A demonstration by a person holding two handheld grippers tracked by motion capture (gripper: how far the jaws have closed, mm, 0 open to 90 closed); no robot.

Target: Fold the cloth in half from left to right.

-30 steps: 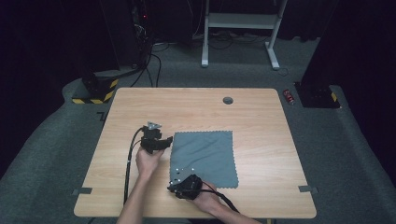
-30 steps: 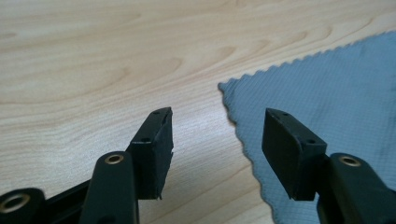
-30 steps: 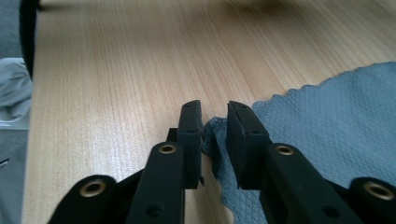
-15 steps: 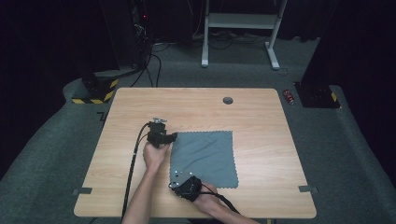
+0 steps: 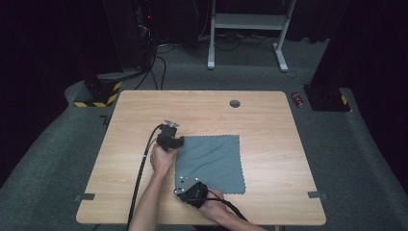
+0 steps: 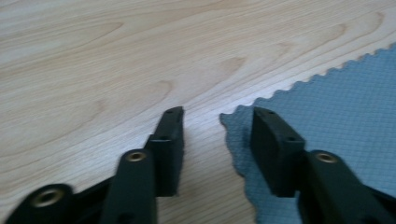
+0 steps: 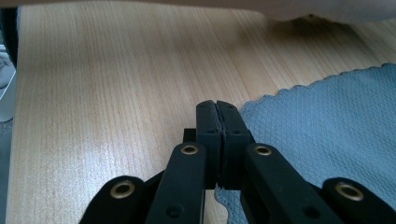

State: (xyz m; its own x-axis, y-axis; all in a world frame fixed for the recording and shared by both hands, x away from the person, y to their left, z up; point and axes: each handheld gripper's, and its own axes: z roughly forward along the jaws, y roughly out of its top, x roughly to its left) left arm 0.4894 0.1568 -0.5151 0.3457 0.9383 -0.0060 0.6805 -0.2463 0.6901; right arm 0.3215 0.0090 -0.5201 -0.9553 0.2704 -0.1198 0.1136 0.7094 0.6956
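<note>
Left gripper (image 6: 217, 128) gapes astride the cloth (image 6: 336, 121) corner; right gripper (image 7: 218, 116) seemingly pinches its corner.

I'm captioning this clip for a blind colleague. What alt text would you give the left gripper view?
The left gripper hangs open over a corner of a grey cloth with a zigzag edge, lying flat on a light wooden table. One jaw is over bare wood, the other over the cloth, and nothing is between them.

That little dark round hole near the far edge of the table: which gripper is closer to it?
Left. The left gripper sits at the grey cloth's far-left corner, nearer the hole; the right gripper is at the cloth's near-left corner, farther back.
</note>
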